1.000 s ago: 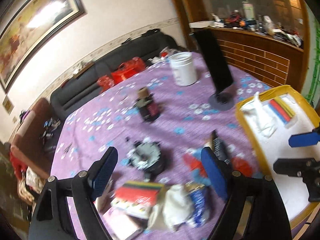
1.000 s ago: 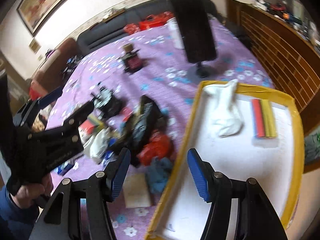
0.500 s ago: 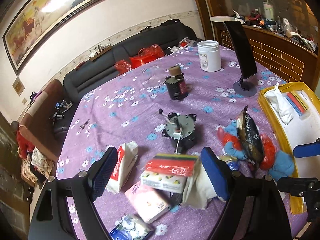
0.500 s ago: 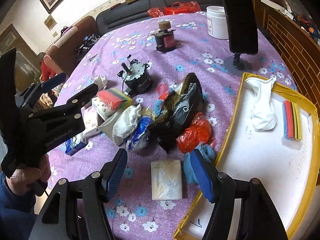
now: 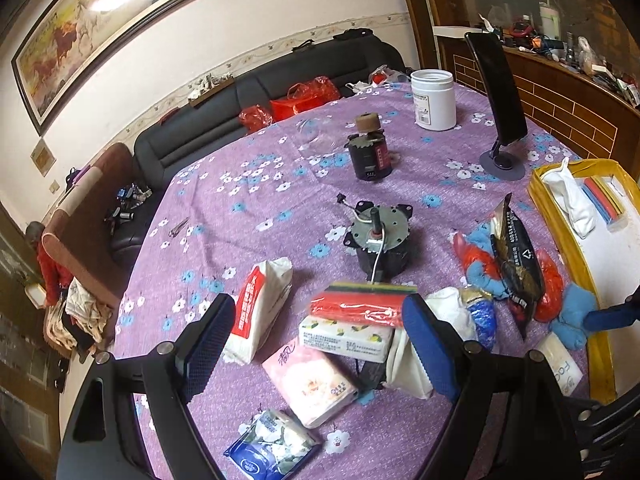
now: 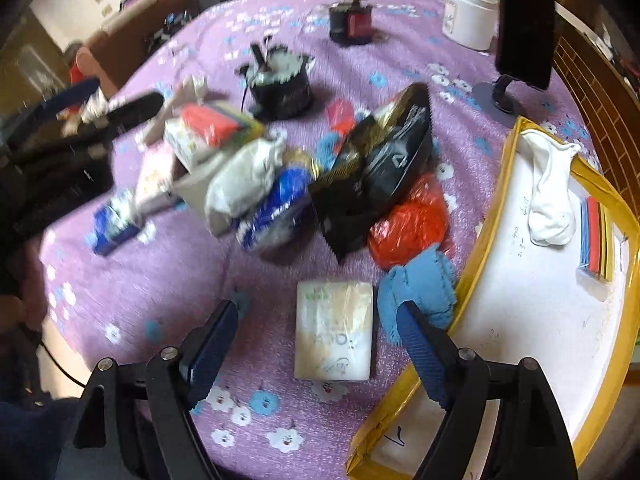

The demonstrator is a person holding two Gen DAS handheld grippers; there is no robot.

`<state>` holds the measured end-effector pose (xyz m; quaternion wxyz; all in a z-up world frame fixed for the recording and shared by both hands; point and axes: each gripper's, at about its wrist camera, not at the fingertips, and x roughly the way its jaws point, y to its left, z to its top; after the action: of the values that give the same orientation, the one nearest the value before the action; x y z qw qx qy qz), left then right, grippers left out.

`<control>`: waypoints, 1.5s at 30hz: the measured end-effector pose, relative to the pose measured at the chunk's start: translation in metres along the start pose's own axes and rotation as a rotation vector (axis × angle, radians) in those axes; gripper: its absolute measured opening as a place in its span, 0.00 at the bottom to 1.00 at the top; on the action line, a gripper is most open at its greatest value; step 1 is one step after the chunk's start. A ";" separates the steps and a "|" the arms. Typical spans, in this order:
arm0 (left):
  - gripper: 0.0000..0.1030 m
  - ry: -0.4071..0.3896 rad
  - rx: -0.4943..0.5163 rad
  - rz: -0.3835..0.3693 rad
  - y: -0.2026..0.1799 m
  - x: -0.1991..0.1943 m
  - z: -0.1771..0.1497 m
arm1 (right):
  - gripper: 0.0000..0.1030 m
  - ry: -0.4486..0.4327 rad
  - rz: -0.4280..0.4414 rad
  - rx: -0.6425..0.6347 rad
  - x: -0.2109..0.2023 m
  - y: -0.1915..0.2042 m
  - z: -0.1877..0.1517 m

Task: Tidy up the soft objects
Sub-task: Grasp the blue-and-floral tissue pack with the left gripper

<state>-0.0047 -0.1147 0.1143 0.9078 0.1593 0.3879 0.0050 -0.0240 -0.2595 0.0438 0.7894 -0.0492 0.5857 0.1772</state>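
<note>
Right gripper (image 6: 316,340) wide open, empty, over tissue pack (image 6: 334,334): light, squashy, slick film (pinch across short sides). Left gripper (image 5: 318,336) likewise open, empty.

Bare purple worktop (image 5: 248,216) lies open on the far left. The near middle is crowded: tissue packs (image 5: 260,308), a motor (image 5: 380,240) and a black bag (image 6: 384,176) block the way toward the yellow tray (image 6: 480,248).

sock (image 6: 549,192) in tray (image 6: 496,224), tissue pack (image 6: 334,330) beside tray
</note>
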 end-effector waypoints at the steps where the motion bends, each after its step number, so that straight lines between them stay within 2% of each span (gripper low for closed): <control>1: 0.82 0.002 -0.004 0.000 0.001 0.000 -0.001 | 0.83 0.005 -0.016 -0.012 0.003 0.002 -0.001; 6: 0.82 0.026 -0.064 -0.026 0.028 0.003 -0.016 | 0.83 0.026 -0.082 -0.055 0.013 0.006 -0.003; 12: 0.82 0.104 -0.165 -0.168 0.084 0.012 -0.056 | 0.85 0.029 -0.111 -0.085 0.016 0.008 -0.004; 15: 0.82 0.124 -0.143 -0.225 0.093 0.011 -0.077 | 0.86 0.031 -0.114 -0.088 0.017 0.010 -0.004; 18: 0.82 0.150 -0.056 -0.284 0.087 0.010 -0.095 | 0.86 0.033 -0.120 -0.095 0.018 0.012 -0.002; 22: 0.82 0.177 -0.001 -0.271 0.079 0.020 -0.108 | 0.86 0.036 -0.122 -0.109 0.018 0.016 -0.001; 24: 0.82 0.207 0.012 -0.224 0.076 0.033 -0.111 | 0.86 0.018 -0.140 -0.121 0.015 0.019 0.000; 28: 0.82 0.216 0.021 -0.204 0.071 0.045 -0.115 | 0.86 -0.032 -0.193 -0.194 0.004 0.033 0.002; 32: 0.82 0.224 0.051 -0.183 0.063 0.055 -0.116 | 0.86 -0.024 -0.191 -0.206 0.006 0.037 0.000; 41: 0.82 0.221 -0.027 -0.210 0.069 0.067 -0.113 | 0.86 -0.059 -0.226 -0.256 0.000 0.048 -0.002; 43: 0.78 0.216 -0.038 -0.224 0.071 0.067 -0.114 | 0.86 -0.064 -0.231 -0.262 -0.001 0.048 -0.003; 45: 0.66 0.213 -0.049 -0.241 0.071 0.067 -0.114 | 0.86 -0.067 -0.240 -0.268 -0.002 0.049 -0.003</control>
<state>-0.0302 -0.0056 0.0145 0.8592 0.0879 0.4980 -0.0775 -0.0436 -0.2150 0.0509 0.8104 -0.2178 0.5200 0.1596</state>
